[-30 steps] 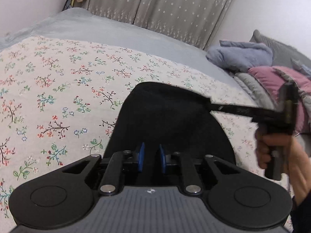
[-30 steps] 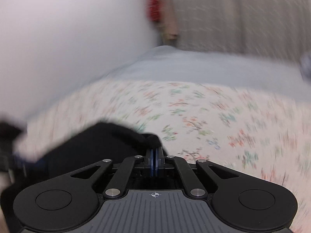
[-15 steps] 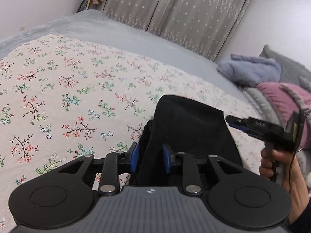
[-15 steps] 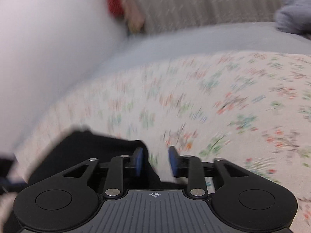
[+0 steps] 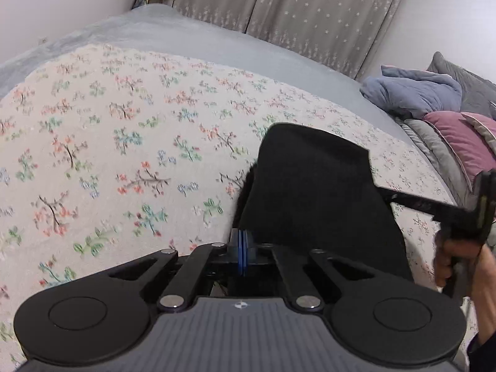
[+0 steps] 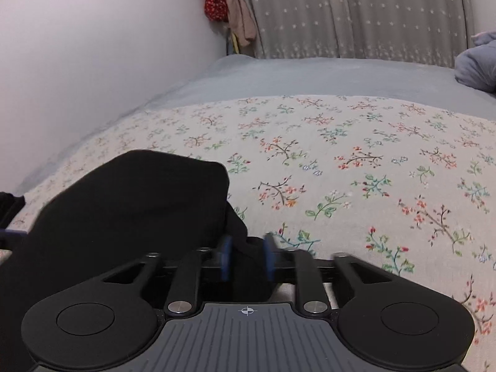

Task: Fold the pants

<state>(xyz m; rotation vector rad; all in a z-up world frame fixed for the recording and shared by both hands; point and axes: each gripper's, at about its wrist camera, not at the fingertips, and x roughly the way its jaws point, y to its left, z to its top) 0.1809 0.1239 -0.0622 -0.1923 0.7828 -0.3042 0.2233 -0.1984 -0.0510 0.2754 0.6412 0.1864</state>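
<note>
Black pants (image 5: 313,186) lie folded on the flowered bedspread (image 5: 124,155). My left gripper (image 5: 242,252) is at their near left corner. Its blue pads have closed together there, with the cloth edge pinched between them. In the right wrist view the pants (image 6: 130,214) fill the lower left. My right gripper (image 6: 247,260) is at their near right corner. Its blurred pads are closing, still apart, with a fold of black cloth between them. The left wrist view shows the right gripper (image 5: 403,201) reaching the pants' right edge, held by a hand (image 5: 455,266).
A grey sheet (image 5: 217,49) covers the bed beyond the bedspread, up to grey starred curtains (image 5: 310,6). Piled blue, pink and grey bedding (image 5: 434,114) lies at the right. A white wall (image 6: 93,46) runs along the left, with clothes (image 6: 229,9) hanging in the corner.
The left pads went from apart to pressed together at the pants' left corner. The right pads opened from shut and are narrowing around the cloth. The right gripper came down to the pants' right edge.
</note>
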